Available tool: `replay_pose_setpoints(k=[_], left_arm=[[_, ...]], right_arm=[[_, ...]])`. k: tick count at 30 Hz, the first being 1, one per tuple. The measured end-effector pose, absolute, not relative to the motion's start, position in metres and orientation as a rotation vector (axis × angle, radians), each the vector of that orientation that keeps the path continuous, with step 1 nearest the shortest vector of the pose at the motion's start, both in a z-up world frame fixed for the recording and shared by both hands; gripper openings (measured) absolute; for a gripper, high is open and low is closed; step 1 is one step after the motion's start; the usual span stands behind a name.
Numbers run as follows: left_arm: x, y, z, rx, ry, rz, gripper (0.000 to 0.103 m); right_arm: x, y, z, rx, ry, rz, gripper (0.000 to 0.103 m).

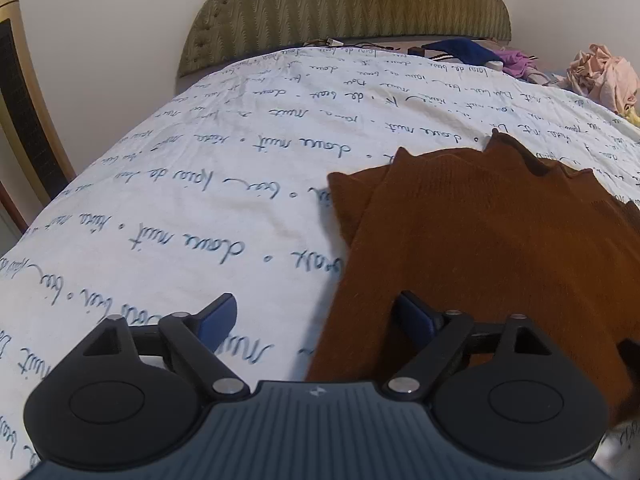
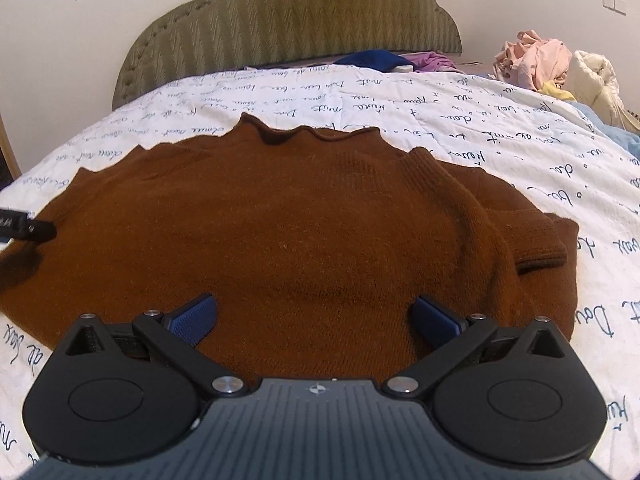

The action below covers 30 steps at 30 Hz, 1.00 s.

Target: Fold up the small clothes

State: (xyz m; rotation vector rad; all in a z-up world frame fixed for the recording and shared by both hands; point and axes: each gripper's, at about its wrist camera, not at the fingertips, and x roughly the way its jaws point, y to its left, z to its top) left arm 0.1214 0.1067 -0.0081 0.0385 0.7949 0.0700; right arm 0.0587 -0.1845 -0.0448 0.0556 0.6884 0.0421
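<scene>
A brown knit sweater lies flat on the white bedspread, wavy hem toward the headboard, with both sleeves folded in over the body. It also shows in the left wrist view. My left gripper is open and empty, hovering over the sweater's left edge, one finger over cloth and one over the bedspread. My right gripper is open and empty, above the near part of the sweater. A tip of the left gripper shows at the left edge of the right wrist view.
A green padded headboard stands at the far end. Blue and purple clothes lie by it. A pile of pink and cream laundry sits at the far right. A gold-framed panel stands left of the bed.
</scene>
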Motion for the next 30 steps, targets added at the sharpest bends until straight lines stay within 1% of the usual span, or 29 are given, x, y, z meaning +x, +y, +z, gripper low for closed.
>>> replay_pose_setpoints(k=[3, 8, 16, 21, 27, 30], left_arm=[[0.116, 0.116, -0.005, 0.026, 0.802, 0.065, 0.089], [0.112, 0.130, 0.004, -0.002, 0.809, 0.070, 0.089], [0.112, 0.141, 0.013, -0.067, 0.818, 0.059, 0.089], [0.104, 0.126, 0.003, -0.024, 0.810, 0.065, 0.089], [0.100, 0.119, -0.021, -0.040, 0.844, 0.071, 0.089], [0.093, 0.115, -0.026, -0.019, 0.810, 0.090, 0.092]], right_arm=[[0.056, -0.187, -0.047, 0.073, 0.668, 0.045, 0.103], [0.056, -0.178, -0.047, 0.012, 0.669, 0.035, 0.103], [0.052, -0.180, -0.046, 0.036, 0.648, 0.034, 0.103], [0.050, -0.177, -0.049, 0.016, 0.636, 0.030, 0.103], [0.048, -0.176, -0.050, 0.008, 0.629, 0.028, 0.103], [0.048, -0.176, -0.050, 0.008, 0.628, 0.028, 0.103]])
